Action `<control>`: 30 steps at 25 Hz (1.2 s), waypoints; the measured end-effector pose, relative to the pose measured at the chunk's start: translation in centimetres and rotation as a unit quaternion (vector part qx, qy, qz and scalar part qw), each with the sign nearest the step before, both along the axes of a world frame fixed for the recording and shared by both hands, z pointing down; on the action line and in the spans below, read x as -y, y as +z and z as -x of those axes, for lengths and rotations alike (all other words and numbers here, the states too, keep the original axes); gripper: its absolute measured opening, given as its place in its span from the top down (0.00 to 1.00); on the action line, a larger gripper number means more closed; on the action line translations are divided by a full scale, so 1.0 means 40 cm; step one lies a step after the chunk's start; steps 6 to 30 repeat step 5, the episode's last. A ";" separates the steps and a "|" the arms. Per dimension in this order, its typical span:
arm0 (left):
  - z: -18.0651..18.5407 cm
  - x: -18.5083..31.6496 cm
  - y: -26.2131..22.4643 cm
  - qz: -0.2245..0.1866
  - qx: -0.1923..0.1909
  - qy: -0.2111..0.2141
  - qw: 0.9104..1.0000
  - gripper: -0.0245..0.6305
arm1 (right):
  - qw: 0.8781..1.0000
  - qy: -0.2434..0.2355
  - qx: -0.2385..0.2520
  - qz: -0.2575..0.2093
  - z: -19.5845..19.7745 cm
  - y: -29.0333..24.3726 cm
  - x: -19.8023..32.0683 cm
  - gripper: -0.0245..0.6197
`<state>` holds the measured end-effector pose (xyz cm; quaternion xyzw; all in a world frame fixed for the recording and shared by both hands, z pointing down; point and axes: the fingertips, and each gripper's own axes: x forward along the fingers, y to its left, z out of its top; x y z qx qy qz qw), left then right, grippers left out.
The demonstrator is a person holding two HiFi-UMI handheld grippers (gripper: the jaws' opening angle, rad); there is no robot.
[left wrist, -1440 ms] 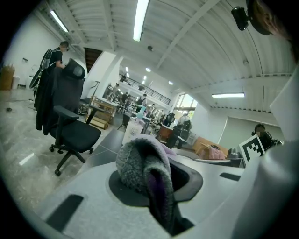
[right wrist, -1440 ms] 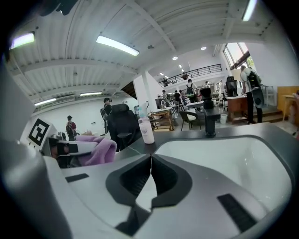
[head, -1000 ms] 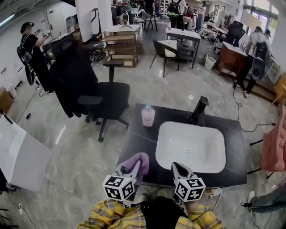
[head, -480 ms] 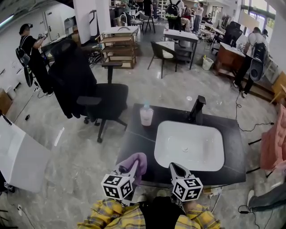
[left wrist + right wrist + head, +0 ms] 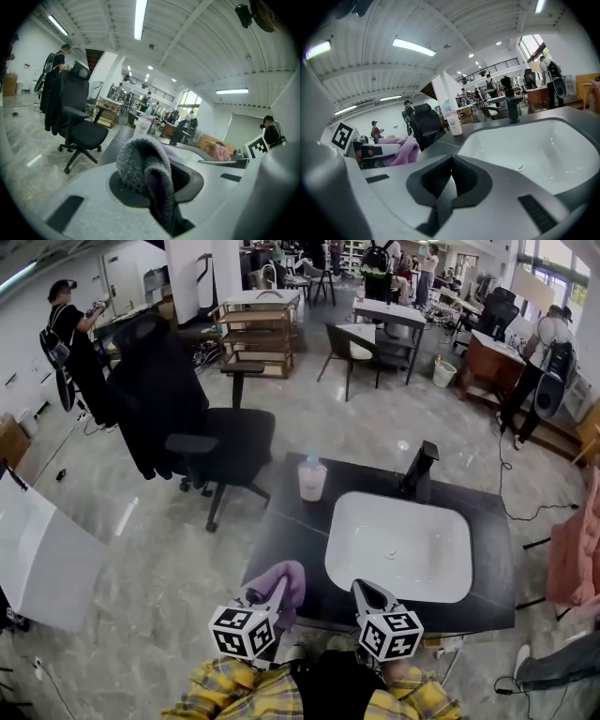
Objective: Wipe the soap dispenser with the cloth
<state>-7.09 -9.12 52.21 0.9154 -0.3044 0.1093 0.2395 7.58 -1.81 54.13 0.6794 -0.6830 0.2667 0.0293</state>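
Note:
A pink soap dispenser (image 5: 311, 479) with a pale pump top stands at the back left of the dark counter (image 5: 291, 531), left of the white sink (image 5: 398, 545); the same dispenser (image 5: 453, 123) shows in the right gripper view. My left gripper (image 5: 278, 590) hovers over the counter's front left edge, shut on a purple fluffy cloth (image 5: 281, 579), and that cloth (image 5: 145, 171) bulges out between its jaws in the left gripper view. My right gripper (image 5: 360, 589) hangs at the sink's front rim, shut with nothing in it, its pads pressed together. Both grippers are well short of the dispenser.
A black faucet (image 5: 418, 469) stands behind the sink. A black office chair (image 5: 220, 451) with a dark jacket over it is just left of the counter. A white board (image 5: 42, 559) leans at the far left. People, tables and chairs fill the room behind.

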 end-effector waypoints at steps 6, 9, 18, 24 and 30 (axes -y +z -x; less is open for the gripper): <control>0.005 0.010 0.011 0.008 -0.003 -0.014 1.000 0.87 | 1.000 -0.012 -0.005 -0.001 -0.001 0.000 0.017 0.95; 0.005 0.010 0.011 0.008 -0.003 -0.014 1.000 0.87 | 1.000 -0.012 -0.005 -0.001 -0.001 0.000 0.017 0.95; 0.005 0.010 0.011 0.008 -0.003 -0.014 1.000 0.87 | 1.000 -0.012 -0.005 -0.001 -0.001 0.000 0.017 0.95; 0.005 0.010 0.011 0.008 -0.003 -0.014 1.000 0.87 | 1.000 -0.012 -0.005 -0.001 -0.001 0.000 0.017 0.95; 0.005 0.010 0.011 0.008 -0.003 -0.014 1.000 0.87 | 1.000 -0.012 -0.005 -0.001 -0.001 0.000 0.017 0.95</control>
